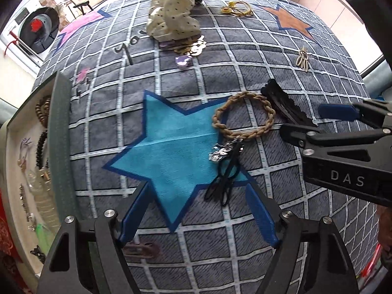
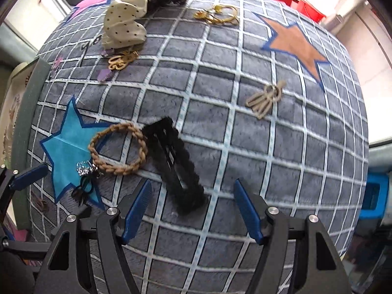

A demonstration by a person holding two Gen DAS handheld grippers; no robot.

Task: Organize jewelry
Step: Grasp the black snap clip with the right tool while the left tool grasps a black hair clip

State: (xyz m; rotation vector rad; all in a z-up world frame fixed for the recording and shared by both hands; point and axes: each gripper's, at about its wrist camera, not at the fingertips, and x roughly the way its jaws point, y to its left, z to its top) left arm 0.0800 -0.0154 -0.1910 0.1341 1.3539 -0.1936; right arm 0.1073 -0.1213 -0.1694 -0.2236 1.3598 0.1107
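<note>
A tan braided hair tie [image 1: 243, 115] [image 2: 117, 147] with a silver charm and a black elastic loop [image 1: 224, 183] lies on the blue star of the grey checked mat. A black lace-edged hair clip [image 2: 176, 169] [image 1: 284, 103] lies beside it. My left gripper [image 1: 198, 201] is open just short of the black loop. My right gripper [image 2: 192, 203] is open, its fingers either side of the clip's near end; it also shows in the left wrist view [image 1: 316, 120]. An open jewelry box [image 1: 27, 161] with several pieces inside stands at the left.
On the far side of the mat lie a cream dotted scrunchie [image 1: 171, 17], a gold chain [image 1: 237, 8], gold and purple pieces [image 1: 191, 49] and a beige hair clip [image 2: 265, 99]. A brown clip [image 1: 139, 248] lies under my left gripper.
</note>
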